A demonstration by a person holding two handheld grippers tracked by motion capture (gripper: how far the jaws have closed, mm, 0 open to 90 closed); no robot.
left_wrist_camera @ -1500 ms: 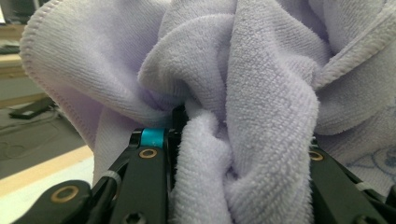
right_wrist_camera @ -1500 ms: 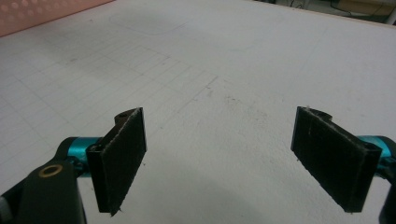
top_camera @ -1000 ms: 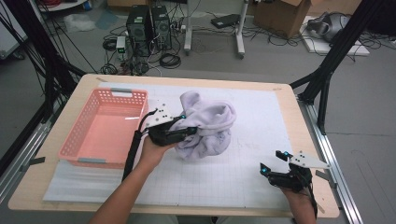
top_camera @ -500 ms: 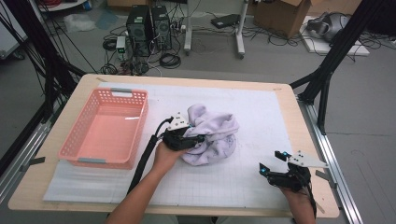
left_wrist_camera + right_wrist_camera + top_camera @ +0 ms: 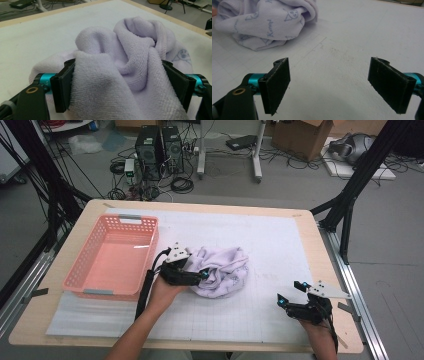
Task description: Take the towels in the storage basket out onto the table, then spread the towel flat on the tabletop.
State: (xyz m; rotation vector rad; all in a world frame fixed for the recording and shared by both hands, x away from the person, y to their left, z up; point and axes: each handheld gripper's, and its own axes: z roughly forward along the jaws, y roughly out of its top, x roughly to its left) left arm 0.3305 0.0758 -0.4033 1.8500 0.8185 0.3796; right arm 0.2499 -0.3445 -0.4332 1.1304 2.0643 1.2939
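A crumpled pale lilac terry towel point(image 5: 220, 277) lies in a loose heap on the white gridded mat point(image 5: 280, 245) that covers the wooden bench point(image 5: 320, 227), a little toward the near edge from the bench's middle. Just beside it, toward the left edge, stands a shallow pink plastic basket point(image 5: 85, 272) with nothing in it.

The left gripper point(image 5: 200, 275) sits at the towel's left flank. Its jaws have just been opening: in the left gripper view they stand wide apart with a thick fold of the towel point(image 5: 120, 82) bulging between them. The cloth fills the gap and brushes both pads, so it looks let go rather than pinched, though the fold is bulky enough that I cannot rule out light contact pressure.

The right gripper point(image 5: 295, 296) rests near the bench's near right corner, well apart from the towel, its jaws spread wide over bare mat with nothing between them; the right gripper view shows the towel point(image 5: 267, 22) farther off, printed with small blue figures.

Judging from this, the work is at an early or middle stage. The towel is bunched, not spread or folded, and it is not in the basket. Whatever the aim, flattening and folding or dropping it in the basket, the main step remains, and the right gripper has yet to join in.
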